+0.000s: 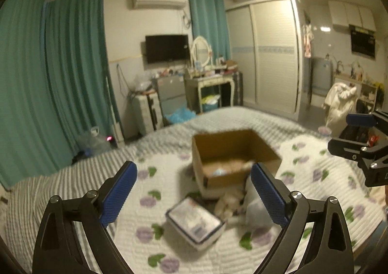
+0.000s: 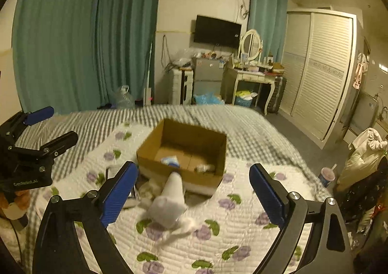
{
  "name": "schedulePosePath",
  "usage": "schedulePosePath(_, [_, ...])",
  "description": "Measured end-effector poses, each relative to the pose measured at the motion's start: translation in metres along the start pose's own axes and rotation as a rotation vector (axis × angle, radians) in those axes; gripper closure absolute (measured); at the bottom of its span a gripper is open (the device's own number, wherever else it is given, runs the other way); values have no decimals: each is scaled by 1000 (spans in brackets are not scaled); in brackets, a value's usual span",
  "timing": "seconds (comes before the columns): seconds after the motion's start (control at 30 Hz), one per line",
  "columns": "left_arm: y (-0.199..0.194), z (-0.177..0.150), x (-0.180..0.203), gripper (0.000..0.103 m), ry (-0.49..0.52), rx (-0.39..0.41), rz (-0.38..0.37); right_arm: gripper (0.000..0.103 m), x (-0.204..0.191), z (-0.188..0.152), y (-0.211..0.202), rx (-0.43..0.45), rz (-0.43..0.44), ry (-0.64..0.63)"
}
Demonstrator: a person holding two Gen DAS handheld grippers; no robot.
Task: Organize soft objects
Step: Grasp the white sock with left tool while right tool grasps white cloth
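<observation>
Blur smears the cardboard box's (image 2: pixel 184 152) contents beyond both spread, empty claws, left (image 1: pixel 194 197) and right (image 2: pixel 194 195).

One readable mark: white lettering on the left tongs' black body

In the right wrist view, the left tongs (image 2: pixel 57 126) carry a small line of white print on their black housing that seems to read "GenRobot.AI", though it is tilted and slightly soft. The wrapped pack (image 1: pixel 195 222) lying on the bed has blue printing on its face, too blurred to read. The cup (image 2: pixel 326 176) on the floor shows a printed band that cannot be made out either.
</observation>
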State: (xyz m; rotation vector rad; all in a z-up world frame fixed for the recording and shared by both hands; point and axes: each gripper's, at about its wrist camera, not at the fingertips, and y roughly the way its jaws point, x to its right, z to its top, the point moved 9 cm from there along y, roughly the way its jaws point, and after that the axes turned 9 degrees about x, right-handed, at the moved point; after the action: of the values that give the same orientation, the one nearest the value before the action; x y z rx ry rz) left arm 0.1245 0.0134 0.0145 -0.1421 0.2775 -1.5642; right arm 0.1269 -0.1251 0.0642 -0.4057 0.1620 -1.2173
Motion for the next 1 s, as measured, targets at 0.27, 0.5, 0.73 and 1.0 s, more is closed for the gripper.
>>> schedulePosePath(0.27, [37, -93, 14, 6, -31, -101, 0, 9, -4, -103, 76, -188, 12, -16])
schedulePosePath(0.5, [61, -142, 29, 7, -10, -190, -40, 16, 7, -172, 128, -344, 23, -35])
schedulePosePath(0.73, [63, -149, 45, 7, 10, -204, -72, 55, 7, -198, 154, -417, 82, -27])
schedulePosePath(1.0, [62, -148, 76, 7, -2, -247, -106, 75, 19, -178, 137, -346, 81, -4])
